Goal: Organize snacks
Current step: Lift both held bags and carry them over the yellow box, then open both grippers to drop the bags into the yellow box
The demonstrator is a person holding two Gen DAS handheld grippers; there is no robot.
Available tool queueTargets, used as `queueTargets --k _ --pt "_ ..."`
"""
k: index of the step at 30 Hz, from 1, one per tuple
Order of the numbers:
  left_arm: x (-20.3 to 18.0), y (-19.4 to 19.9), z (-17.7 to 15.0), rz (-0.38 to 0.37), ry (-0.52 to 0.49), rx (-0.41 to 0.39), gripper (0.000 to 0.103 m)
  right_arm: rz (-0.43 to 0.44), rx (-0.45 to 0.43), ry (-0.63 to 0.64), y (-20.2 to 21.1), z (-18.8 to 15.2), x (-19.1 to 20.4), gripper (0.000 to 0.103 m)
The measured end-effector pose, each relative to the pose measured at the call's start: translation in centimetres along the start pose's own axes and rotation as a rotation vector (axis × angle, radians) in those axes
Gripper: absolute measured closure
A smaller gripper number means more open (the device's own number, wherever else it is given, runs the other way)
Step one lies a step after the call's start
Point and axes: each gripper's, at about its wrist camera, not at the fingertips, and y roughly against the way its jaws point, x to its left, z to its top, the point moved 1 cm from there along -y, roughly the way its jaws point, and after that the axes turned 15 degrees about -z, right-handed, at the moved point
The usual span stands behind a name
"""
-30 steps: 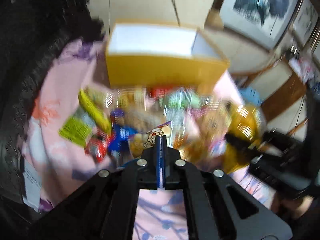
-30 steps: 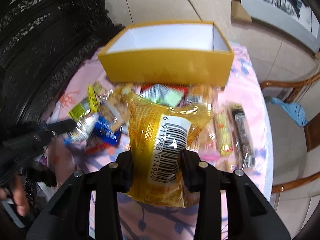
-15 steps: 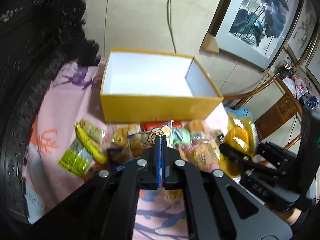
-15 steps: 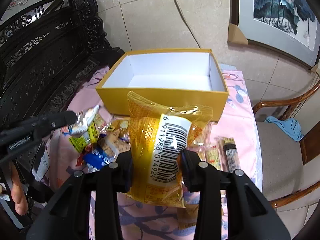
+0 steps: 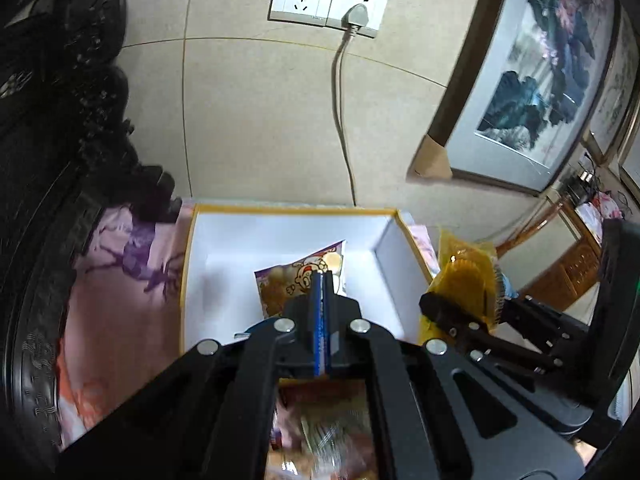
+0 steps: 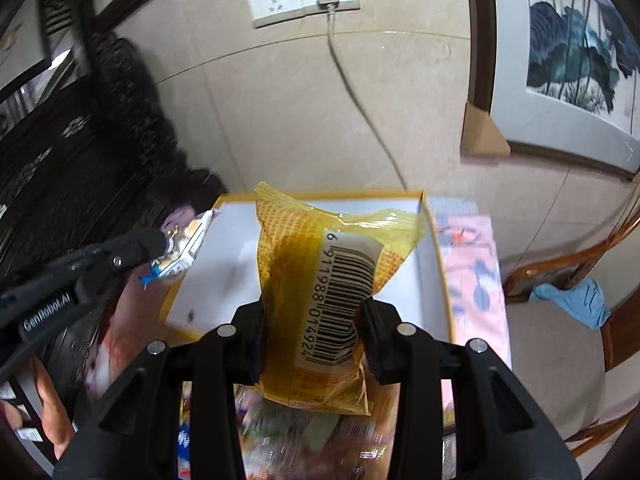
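Observation:
An open yellow box with a white inside stands against the wall. My left gripper is shut on a small cartoon-printed snack packet, which hangs over the box's inside. My right gripper is shut on a yellow packet with a barcode label, held upright above the box. In the left wrist view the right gripper and its yellow packet hang by the box's right wall. In the right wrist view the left gripper holds its small packet over the box's left rim.
A blurred pile of loose snacks lies on the pink flowered tablecloth below both grippers. Dark carved furniture is on the left. A wooden chair with a blue cloth is at right. A plugged wall socket is behind.
Both grippers rose and moved forward from above the snack pile to above the box, each keeping its packet. The pile has slid under the grippers.

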Motion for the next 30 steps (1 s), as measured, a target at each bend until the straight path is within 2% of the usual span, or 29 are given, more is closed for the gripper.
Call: queueTargets --k 6,13,15,16,17,18,19,20,21,22,30 --pt "1.1 -3.1 2.5 -0.001 -0.009 0.02 0.103 -0.029 -0.011 0.017 -2.3 3.4 0.3 0.064" --pt "2.1 -5.3 3.4 -0.015 -0.006 0.042 0.103 -0.042 -0.011 0.015 -4.1 4.7 0.8 0.063" --pt "2.4 -5.5 3.5 -0.013 -0.002 0.043 0.102 -0.057 -0.004 0.018 -4.5 4.8 1.0 0.049" --pt "2.6 -5.6 3.5 -0.012 0.007 0.046 0.098 -0.07 -0.002 0.024 -4.7 4.9 1.2 0.035" --pt "2.8 -5.6 3.5 -0.016 0.018 0.047 0.078 -0.091 -0.011 0.032 -4.8 4.9 1.4 0.034" --pt "3.1 -5.5 3.4 0.0 0.029 0.036 0.066 -0.095 -0.018 0.036 -4.7 4.9 1.5 0.034" --pt "3.4 -5.3 3.4 0.007 0.032 0.021 0.061 -0.102 -0.021 0.033 -4.7 4.9 1.4 0.034" --pt "3.7 -5.1 3.4 0.01 0.039 0.014 0.049 -0.095 -0.02 0.025 -4.7 5.0 1.2 0.034" --pt "4.0 -5.0 3.4 0.005 0.051 0.008 0.044 -0.092 -0.017 0.02 -4.8 5.1 1.0 0.034" --pt "4.4 -4.8 3.4 -0.001 0.066 0.004 0.042 -0.089 -0.015 0.019 -4.8 5.1 1.0 0.034" --pt "4.1 -3.7 3.1 0.01 0.067 -0.008 0.042 -0.078 -0.024 0.035 -3.8 4.7 1.5 0.034"
